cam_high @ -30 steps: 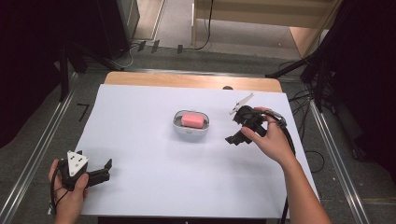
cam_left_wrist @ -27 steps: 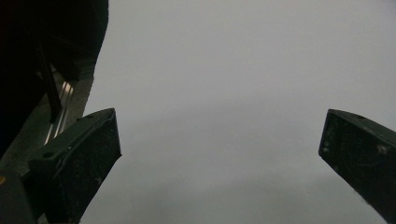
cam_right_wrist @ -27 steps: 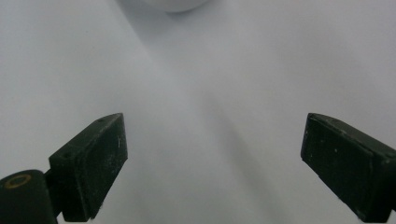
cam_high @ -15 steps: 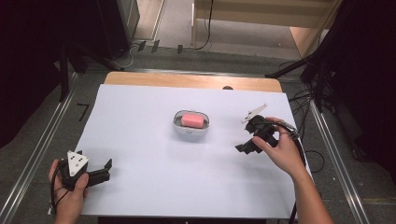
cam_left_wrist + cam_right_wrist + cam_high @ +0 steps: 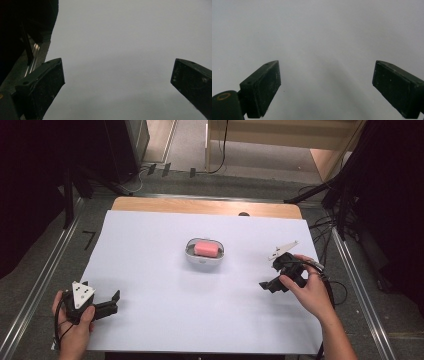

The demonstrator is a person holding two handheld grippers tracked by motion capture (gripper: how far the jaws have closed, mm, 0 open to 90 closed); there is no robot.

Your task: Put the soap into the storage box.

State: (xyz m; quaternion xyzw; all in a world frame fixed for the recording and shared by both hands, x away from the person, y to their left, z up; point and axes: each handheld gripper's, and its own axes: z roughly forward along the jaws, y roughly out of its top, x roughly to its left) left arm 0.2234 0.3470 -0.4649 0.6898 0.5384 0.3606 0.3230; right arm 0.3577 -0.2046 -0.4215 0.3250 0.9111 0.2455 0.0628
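White sheeting (image 5: 165, 310) covers almost the whole tabletop, leaving a strip of bare wood (image 5: 200, 206) along the far edge. Near the centre of the sheet stands a small oval dish (image 5: 204, 256) with pale walls, and a pink block (image 5: 206, 249), probably soap, lies inside it. At the near left corner a hand holds the left gripper (image 5: 114, 303), level with the sheet; the left gripper view shows its jaws spread wide with nothing but white sheet between them, and the metal rail (image 5: 32, 60) of the table frame at that view's left. To the right of the dish, well apart from it, the other hand holds the right gripper (image 5: 264, 286) low over the sheet, pointed toward the centre; the right gripper view shows its jaws likewise apart and empty. Grey flooring surrounds the table, with aluminium rails (image 5: 37, 287) along both sides, black cables (image 5: 327, 227) on the floor at the right, dark curtains to either side, and a light wooden cabinet (image 5: 280, 135) beyond the far edge.
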